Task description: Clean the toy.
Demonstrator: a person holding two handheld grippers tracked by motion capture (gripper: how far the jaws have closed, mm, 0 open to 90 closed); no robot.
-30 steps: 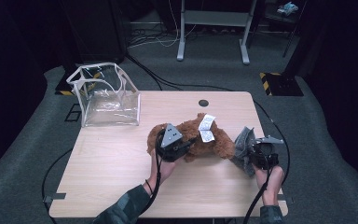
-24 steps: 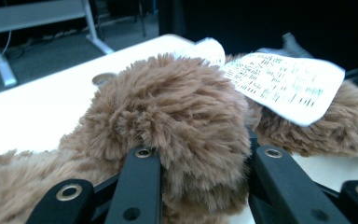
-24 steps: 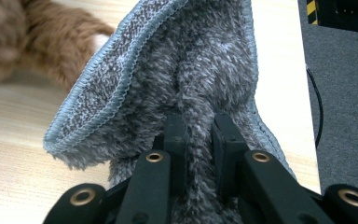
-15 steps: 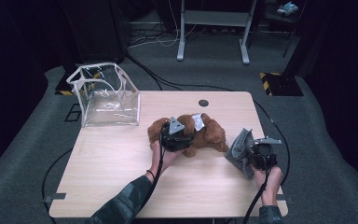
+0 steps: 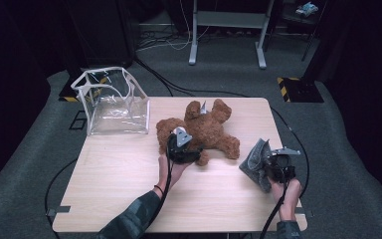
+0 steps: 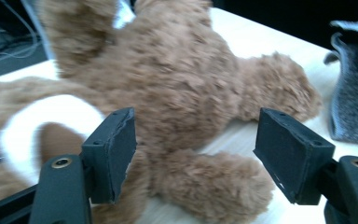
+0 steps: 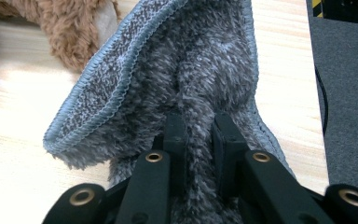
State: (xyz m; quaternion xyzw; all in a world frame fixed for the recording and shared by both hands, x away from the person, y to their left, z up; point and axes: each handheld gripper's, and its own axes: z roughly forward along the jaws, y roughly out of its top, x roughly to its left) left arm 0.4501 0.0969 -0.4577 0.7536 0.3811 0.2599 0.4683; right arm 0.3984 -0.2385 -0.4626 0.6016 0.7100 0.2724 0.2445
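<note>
Plush brown fur is making the teddy bear [image 5: 201,130], sprawling across the middle of the pale wooden table [image 5: 109,189], look light, soft and squashy, so a limb or a fold of the body is probably offering the surest bite, while the rounded belly may be slipping out of a pinch. At its 7 o'clock edge the left gripper [image 5: 181,151] is standing with jaws parted, having just been opening; in the left gripper view the pads are flanking a stubby leg [image 6: 214,184] without pressing on it. Toward 4 o'clock from the bear, near the table's right edge, the right gripper [image 5: 270,162] is pinching a limp grey fleecy cloth [image 7: 186,60] tightly between its nearly closed jaws. Off at 10 o'clock a clear plastic bag with white trim [image 5: 113,102] is standing open. Grey carpet and trailing black cables are surrounding the table in a dark room.
</note>
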